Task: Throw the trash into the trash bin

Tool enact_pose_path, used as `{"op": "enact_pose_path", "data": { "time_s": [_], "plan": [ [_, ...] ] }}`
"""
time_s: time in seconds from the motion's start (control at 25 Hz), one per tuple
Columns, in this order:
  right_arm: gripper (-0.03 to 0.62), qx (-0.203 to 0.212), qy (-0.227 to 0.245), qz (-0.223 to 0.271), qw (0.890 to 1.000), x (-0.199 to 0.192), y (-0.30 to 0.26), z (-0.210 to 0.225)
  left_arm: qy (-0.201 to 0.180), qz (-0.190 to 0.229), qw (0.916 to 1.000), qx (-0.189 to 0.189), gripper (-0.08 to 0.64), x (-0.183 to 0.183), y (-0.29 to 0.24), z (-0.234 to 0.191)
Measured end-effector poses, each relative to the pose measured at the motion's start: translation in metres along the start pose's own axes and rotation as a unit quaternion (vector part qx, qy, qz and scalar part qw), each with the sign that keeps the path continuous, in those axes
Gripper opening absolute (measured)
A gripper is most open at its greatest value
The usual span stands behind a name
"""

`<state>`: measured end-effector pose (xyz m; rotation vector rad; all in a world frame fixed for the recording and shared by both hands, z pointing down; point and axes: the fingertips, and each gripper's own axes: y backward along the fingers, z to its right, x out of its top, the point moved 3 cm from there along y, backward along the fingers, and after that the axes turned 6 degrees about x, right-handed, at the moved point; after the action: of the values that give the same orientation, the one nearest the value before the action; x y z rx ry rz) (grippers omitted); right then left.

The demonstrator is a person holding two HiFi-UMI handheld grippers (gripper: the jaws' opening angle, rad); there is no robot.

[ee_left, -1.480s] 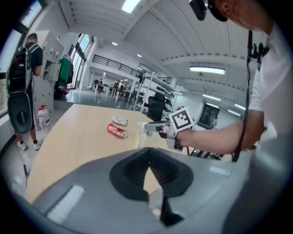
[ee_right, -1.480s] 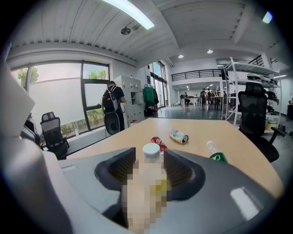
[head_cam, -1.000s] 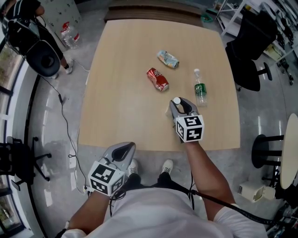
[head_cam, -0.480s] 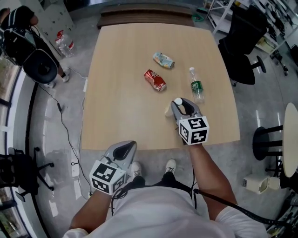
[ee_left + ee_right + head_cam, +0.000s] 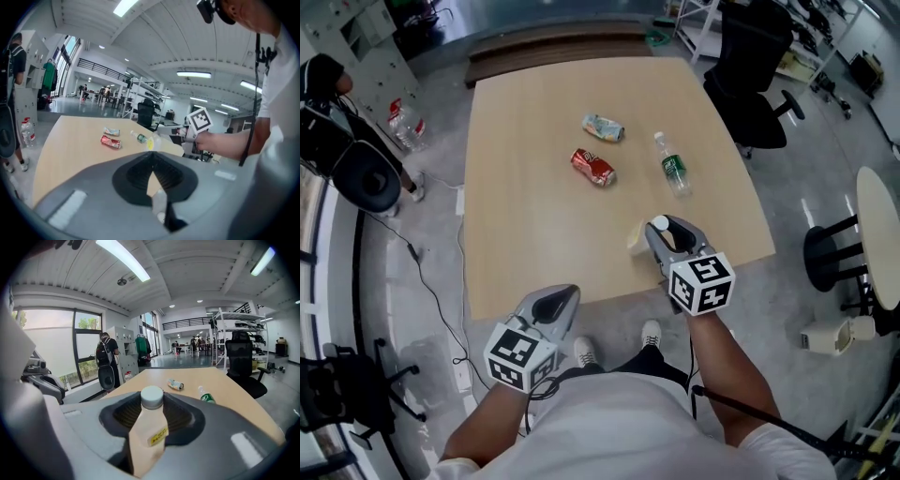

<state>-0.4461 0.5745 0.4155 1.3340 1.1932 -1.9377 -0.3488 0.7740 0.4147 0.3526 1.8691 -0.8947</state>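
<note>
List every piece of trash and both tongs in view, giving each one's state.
right tongs: shut on beige white-capped plastic bottle
beige white-capped plastic bottle: held, cap on
left tongs: shut, empty
red crushed metal can: lying on wooden table
pale crushed metal can: lying on wooden table
clear green-labelled plastic bottle: lying sideways, capped

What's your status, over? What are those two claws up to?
Right gripper shut on beige bottle. Left gripper shut, empty. Red can, crushed can, green-label bottle on table. Bin not made out.

Wooden table [image 5: 534,216], black office chair [image 5: 755,80]
</note>
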Motion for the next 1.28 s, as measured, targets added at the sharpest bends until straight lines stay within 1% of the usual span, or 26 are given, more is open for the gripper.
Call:
{"op": "enact_pose_path", "data": {
  "time_s": [0.12, 0.28, 0.4, 0.56, 0.72, 0.88, 1.08, 1.28],
  "plan": [
    [0.143, -0.013, -0.011, 0.014, 1.000, 0.000, 0.027, -0.008, -0.014, 0.000, 0.9997, -0.022, 0.008, 0.002, -0.002, 0.005],
    [0.143, -0.027, 0.007, 0.021, 0.999, 0.001, 0.065, -0.023, -0.034, 0.000, 0.9979, -0.055, 0.008, 0.005, -0.006, 0.017],
    [0.143, -0.043, 0.004, 0.031, 0.999, 0.000, 0.093, -0.030, -0.047, 0.003, 0.9959, -0.077, 0.008, 0.008, -0.010, 0.027],
    [0.143, -0.080, -0.009, 0.049, 0.996, -0.002, 0.128, -0.031, -0.064, 0.004, 0.9925, -0.104, 0.008, 0.012, -0.017, 0.041],
    [0.143, -0.119, -0.007, 0.050, 0.992, -0.011, 0.159, -0.029, -0.078, -0.005, 0.9874, -0.137, 0.008, 0.011, -0.026, 0.061],
    [0.143, -0.158, -0.017, 0.051, 0.986, -0.022, 0.194, -0.023, -0.097, -0.019, 0.9782, -0.183, 0.008, 0.008, -0.039, 0.091],
    [0.143, -0.214, -0.039, 0.059, 0.974, -0.044, 0.248, -0.012, -0.131, -0.028, 0.9613, -0.241, 0.008, 0.007, -0.058, 0.140],
    [0.143, -0.264, -0.061, 0.063, 0.961, -0.070, 0.304, 0.003, -0.152, -0.029, 0.9451, -0.288, 0.008, 0.008, -0.079, 0.194]
  ]
}}
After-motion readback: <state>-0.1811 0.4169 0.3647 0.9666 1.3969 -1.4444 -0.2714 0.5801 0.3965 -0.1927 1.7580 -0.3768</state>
